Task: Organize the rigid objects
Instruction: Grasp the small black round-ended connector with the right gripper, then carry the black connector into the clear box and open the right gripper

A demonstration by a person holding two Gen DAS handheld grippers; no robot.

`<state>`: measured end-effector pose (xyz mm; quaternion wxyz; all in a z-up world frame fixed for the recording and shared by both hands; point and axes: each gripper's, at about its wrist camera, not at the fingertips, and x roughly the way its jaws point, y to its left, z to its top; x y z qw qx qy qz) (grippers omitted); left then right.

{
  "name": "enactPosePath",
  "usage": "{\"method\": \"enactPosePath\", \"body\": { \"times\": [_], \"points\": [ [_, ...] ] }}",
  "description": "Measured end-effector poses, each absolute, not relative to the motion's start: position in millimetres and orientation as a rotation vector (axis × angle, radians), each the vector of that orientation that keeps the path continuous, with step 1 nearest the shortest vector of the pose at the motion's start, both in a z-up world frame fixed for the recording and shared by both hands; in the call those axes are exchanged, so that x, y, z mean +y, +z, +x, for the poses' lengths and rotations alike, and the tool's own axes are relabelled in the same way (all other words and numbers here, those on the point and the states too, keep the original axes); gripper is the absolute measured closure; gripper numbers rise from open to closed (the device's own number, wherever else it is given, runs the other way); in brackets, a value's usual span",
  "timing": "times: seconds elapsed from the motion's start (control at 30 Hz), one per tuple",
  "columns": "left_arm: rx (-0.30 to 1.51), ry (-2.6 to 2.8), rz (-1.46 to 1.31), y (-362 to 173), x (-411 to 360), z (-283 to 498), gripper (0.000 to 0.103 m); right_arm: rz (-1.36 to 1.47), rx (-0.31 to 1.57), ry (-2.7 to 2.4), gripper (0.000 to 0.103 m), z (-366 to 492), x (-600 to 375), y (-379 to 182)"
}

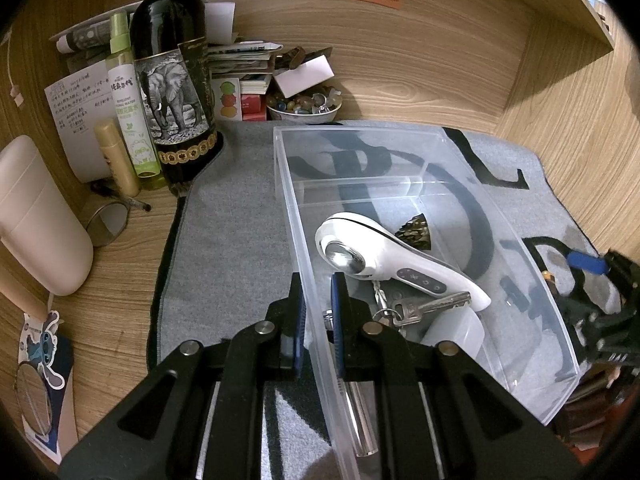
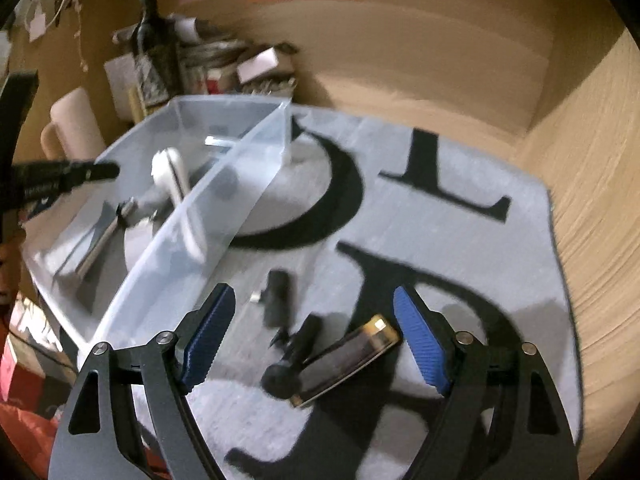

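My left gripper [image 1: 318,300] is shut on the near left wall of a clear plastic bin [image 1: 360,136]. The bin holds a white handheld device [image 1: 384,256], keys [image 1: 420,308], a small white box [image 1: 452,332], a dark cone-shaped piece [image 1: 414,232] and a metal rod [image 1: 360,416]. My right gripper [image 2: 316,340] is open above a grey mat [image 2: 460,240], over a gold-edged rectangular item [image 2: 352,356], a black pen-like piece [image 2: 294,356] and a small black piece [image 2: 276,300]. The bin [image 2: 224,184] lies to its left. The right wrist view is blurred.
A dark wine bottle [image 1: 172,80], a green spray bottle [image 1: 132,112], a gold tube [image 1: 116,156], a beige container [image 1: 36,216], a bowl of small stones [image 1: 304,106] and stacked papers stand at the back left. Wooden walls enclose the desk.
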<state>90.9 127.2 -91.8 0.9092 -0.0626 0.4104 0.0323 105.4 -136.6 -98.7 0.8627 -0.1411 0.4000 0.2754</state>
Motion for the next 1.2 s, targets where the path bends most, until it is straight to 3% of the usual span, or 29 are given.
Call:
{"method": "enactPosePath", "body": {
  "times": [0.03, 0.23, 0.33, 0.73, 1.2],
  "points": [
    [0.846, 0.067, -0.129, -91.8, 127.1, 90.8, 0.092, -0.301, 0.851, 0.584, 0.037, 105.5, -135.3, -101.5],
    [0.845, 0.066, -0.13, -91.5, 127.3, 91.1, 0.092, -0.307, 0.943, 0.622, 0.07, 109.6, -130.7, -121.9],
    [0.845, 0.066, -0.129, -91.6, 127.3, 91.0, 0.092, -0.294, 0.952, 0.625, 0.079, 111.8, -132.3, -124.4],
    [0.844, 0.065, -0.128, -91.5, 127.5, 91.7, 0.092, -0.262, 0.873, 0.609, 0.08, 114.3, -136.7, -102.0],
    [0.845, 0.062, -0.131, -91.9, 127.1, 90.4, 0.092, -0.261, 0.658, 0.644, 0.08, 121.2, -114.7, -36.2]
  ]
}}
